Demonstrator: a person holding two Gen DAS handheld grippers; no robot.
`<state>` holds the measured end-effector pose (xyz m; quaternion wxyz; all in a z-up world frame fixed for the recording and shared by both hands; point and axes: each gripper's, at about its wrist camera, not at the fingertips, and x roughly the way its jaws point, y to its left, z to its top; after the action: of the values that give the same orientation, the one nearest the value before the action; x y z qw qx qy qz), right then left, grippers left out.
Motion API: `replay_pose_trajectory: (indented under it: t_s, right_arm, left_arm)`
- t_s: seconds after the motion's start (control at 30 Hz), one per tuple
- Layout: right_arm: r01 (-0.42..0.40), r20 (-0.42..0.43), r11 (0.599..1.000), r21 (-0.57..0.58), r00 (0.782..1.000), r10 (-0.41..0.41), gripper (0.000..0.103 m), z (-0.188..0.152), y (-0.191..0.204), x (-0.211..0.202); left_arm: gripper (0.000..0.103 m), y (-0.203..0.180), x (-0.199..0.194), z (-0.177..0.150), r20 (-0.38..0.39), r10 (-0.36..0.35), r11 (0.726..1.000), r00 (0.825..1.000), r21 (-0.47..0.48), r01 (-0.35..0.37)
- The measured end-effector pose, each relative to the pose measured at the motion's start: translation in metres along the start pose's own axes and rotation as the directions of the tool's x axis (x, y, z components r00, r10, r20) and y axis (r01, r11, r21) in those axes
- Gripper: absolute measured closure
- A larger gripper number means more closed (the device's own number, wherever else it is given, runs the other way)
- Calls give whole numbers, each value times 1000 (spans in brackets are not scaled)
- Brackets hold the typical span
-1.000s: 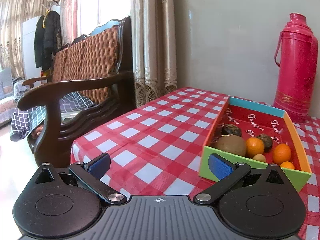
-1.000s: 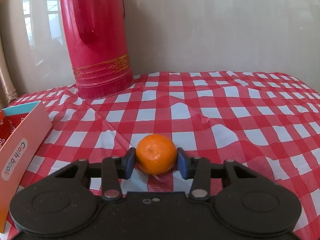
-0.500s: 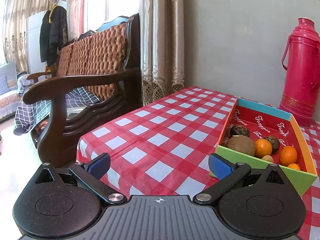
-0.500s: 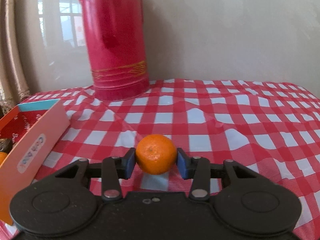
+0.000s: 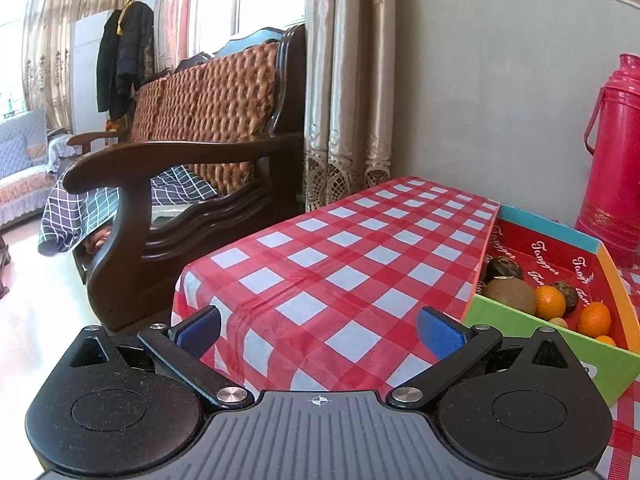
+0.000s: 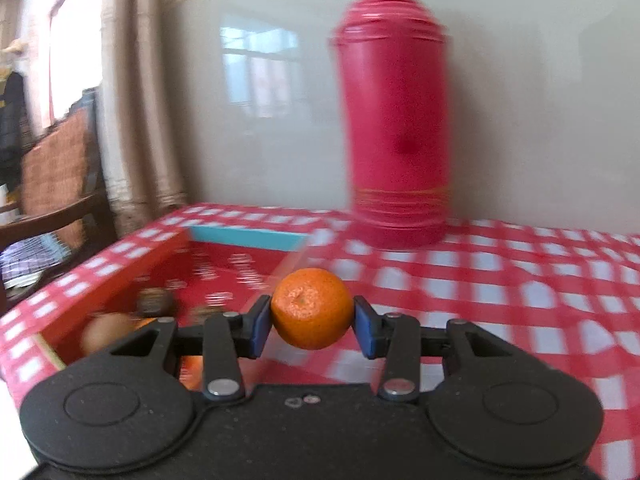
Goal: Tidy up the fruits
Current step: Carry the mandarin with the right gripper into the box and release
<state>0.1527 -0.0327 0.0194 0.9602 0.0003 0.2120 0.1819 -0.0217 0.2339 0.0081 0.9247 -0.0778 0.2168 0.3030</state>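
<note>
My right gripper [image 6: 313, 322] is shut on an orange tangerine [image 6: 312, 308] and holds it in the air over the near right edge of the colourful cardboard box [image 6: 244, 238]. The box shows in the left wrist view [image 5: 516, 322] at the right, holding a brown kiwi [image 5: 509, 295], tangerines [image 5: 550, 301] and dark round fruits [image 5: 505, 269]. My left gripper [image 5: 320, 330] is open and empty, low over the table's left corner, left of the box.
A red thermos [image 6: 396, 136] stands at the back by the wall, right of the box; it also shows in the left wrist view [image 5: 614, 160]. The red checked tablecloth [image 5: 352, 264] covers the table. A wooden armchair [image 5: 192, 160] stands left of the table edge.
My right gripper has swung left with the tangerine, from open cloth to over the box. My left gripper has drifted left and back, so the box sits further right in its view.
</note>
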Motion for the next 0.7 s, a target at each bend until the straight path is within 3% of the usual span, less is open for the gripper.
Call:
replay_pose_trajectory:
  t_s: [0.2, 0.4, 0.47, 0.6, 0.67, 0.7]
  right_arm:
    - [-101, -32, 990, -99, 995, 99, 68, 0, 54, 8]
    - [-108, -81, 979, -175, 992, 95, 66, -6, 83, 17]
    - [-95, -81, 977, -191, 993, 81, 54, -6, 87, 15]
    - [-70, -32, 983, -172, 997, 65, 47, -3, 84, -6]
    - [-52, -10, 988, -145, 999, 51, 29, -1, 79, -21]
    - [-42, -8, 990, -137, 999, 41, 25, -1, 76, -26]
  left_arm:
    - [0, 10, 3, -1, -1, 0, 1000, 1000, -25, 0]
    - [0, 20, 5, -1, -6, -6, 998, 1000, -63, 6]
    - [0, 23, 6, -1, -6, -11, 997, 1000, -76, 10]
    - [0, 23, 6, -1, -6, -18, 996, 1000, -85, 17]
    - [0, 21, 5, -1, -1, -19, 997, 1000, -74, 19]
    - [0, 20, 3, -1, 5, -23, 997, 1000, -69, 23]
